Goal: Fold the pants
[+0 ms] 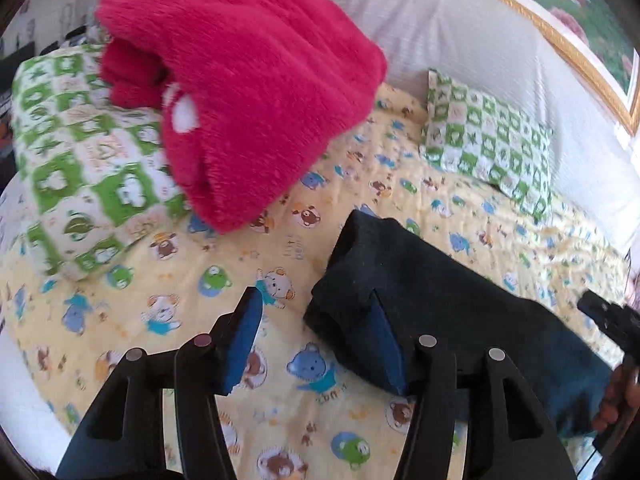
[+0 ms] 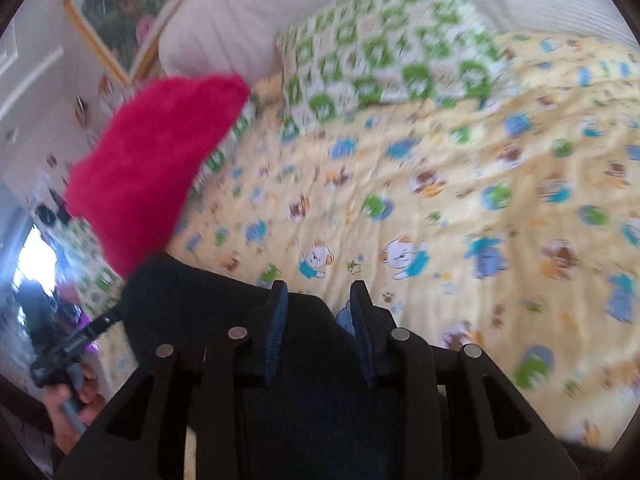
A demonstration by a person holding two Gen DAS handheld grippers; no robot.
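Observation:
The dark navy pants [image 1: 432,300] lie folded in a thick block on the yellow cartoon bedsheet [image 1: 208,276], at the right of the left wrist view. My left gripper [image 1: 316,340] is open; its right finger [image 1: 386,352] is tucked into the fold at the block's near corner, its left finger [image 1: 244,340] stands free over the sheet. In the right wrist view the pants [image 2: 200,308] lie under and left of my right gripper [image 2: 320,320], which is open with the cloth's edge between its fingers.
A fluffy red garment [image 1: 248,92] lies heaped on a green checked pillow [image 1: 80,168]. A second green pillow [image 1: 492,140] leans on the white headboard [image 1: 460,36]. The other handheld gripper [image 1: 612,324] shows at the right edge.

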